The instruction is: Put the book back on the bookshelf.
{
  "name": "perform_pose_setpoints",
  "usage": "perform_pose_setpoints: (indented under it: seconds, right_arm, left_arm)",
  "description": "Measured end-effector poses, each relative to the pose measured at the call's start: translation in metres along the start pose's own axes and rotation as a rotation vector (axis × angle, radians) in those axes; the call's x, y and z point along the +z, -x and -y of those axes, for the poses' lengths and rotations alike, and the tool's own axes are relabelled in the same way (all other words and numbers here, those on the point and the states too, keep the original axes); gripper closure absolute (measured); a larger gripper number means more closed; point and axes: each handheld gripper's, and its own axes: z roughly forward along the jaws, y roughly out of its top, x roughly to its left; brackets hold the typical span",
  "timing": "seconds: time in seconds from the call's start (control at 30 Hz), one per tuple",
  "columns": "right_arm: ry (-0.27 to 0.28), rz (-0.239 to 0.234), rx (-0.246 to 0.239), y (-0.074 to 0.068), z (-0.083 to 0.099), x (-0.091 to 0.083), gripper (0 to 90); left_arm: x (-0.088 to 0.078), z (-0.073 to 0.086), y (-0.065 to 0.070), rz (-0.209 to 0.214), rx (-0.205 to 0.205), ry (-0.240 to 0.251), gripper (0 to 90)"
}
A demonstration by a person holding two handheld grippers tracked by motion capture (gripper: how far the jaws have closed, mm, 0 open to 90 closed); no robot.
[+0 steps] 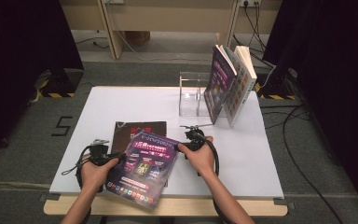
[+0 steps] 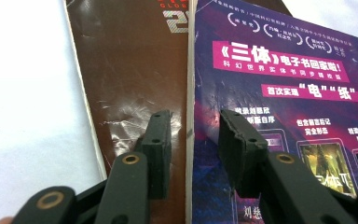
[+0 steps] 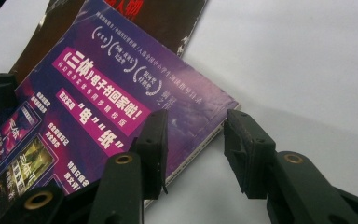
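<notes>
You had both grippers at the glossy purple paperback book (image 1: 144, 167), which lay askew on the white tabletop (image 1: 242, 154), overlapping a dark brown book (image 1: 129, 129). Your left gripper (image 2: 192, 140) straddled its left edge, jaws partly open, pads off it. Your right gripper (image 3: 193, 154) stood half open astride its far right corner, gripping nothing. The cover read "三体". Beyond stood 2 upright books (image 1: 228, 84).

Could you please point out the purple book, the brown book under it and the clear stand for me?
Purple book (image 1: 144, 165): high view, middle of its cover.
Brown book (image 2: 130, 70): left gripper view, bare part of its glossy cover.
Clear stand (image 1: 189, 95): high view, its front wall.
</notes>
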Motion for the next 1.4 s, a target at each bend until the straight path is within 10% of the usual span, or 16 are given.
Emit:
perform_pose_setpoints:
  seconds: [1.4]
  right_arm:
    - [-0.091,-0.004,0.037,-0.0045,-0.0022,0.0107,56.8]
  left_arm:
    - [0.0027,0.0003,0.0056,0.032,-0.007,-0.027,63.6]
